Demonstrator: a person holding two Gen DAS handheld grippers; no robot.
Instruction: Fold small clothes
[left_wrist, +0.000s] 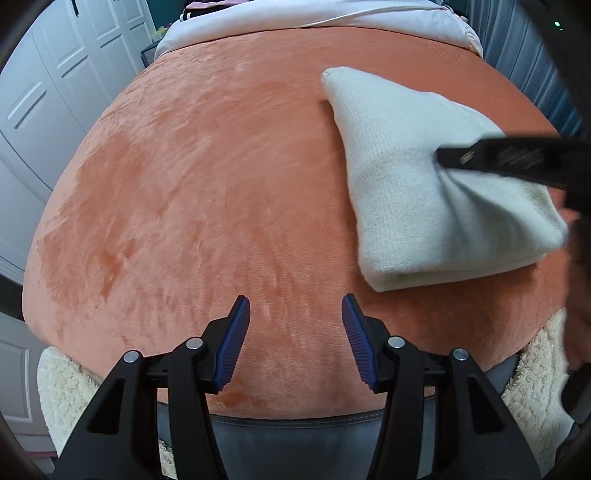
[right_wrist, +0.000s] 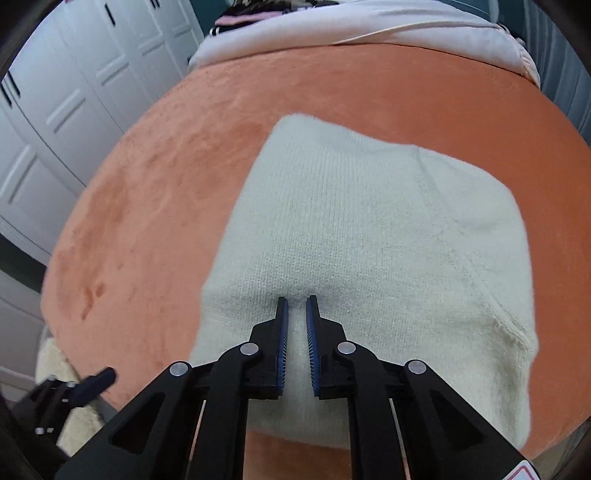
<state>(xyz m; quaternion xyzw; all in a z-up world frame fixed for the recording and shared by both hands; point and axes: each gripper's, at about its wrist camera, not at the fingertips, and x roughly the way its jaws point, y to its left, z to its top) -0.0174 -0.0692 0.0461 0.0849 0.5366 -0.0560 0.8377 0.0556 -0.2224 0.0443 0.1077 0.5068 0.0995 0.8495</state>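
Jaws first: on the right gripper (right_wrist: 296, 298) they're drawn nearly together, blue pads pinching a ridge of the pale knit garment (right_wrist: 369, 240) at its near edge, and you can see the cloth bunched up between the tips. Over on the left gripper (left_wrist: 295, 301), the jaws stand wide apart with nothing between them, hovering over bare orange blanket (left_wrist: 192, 192) just this side of the garment.

From the left wrist view, the garment (left_wrist: 399, 177) sits to the right, folded into a thick wedge, its doubled edge facing the camera and one corner pointing away up the blanket. Right gripper (left_wrist: 441, 157) comes in from the right side there, a dark blurred finger pressing into the knit and pulling creases toward itself.

From the right wrist view, the knit spreads ahead of the pads with a seam curving down its right side. Left gripper (right_wrist: 99, 378) shows low at the left, blurred, well apart from the cloth.

Further out, the plush orange blanket (right_wrist: 147, 192) runs on, a fluffy cream throw (left_wrist: 62, 391) peeking from under its near edge. Beyond that, a pale pink cover (left_wrist: 295, 14) lies across the far end, and white panelled doors (left_wrist: 66, 74) stand to the left.
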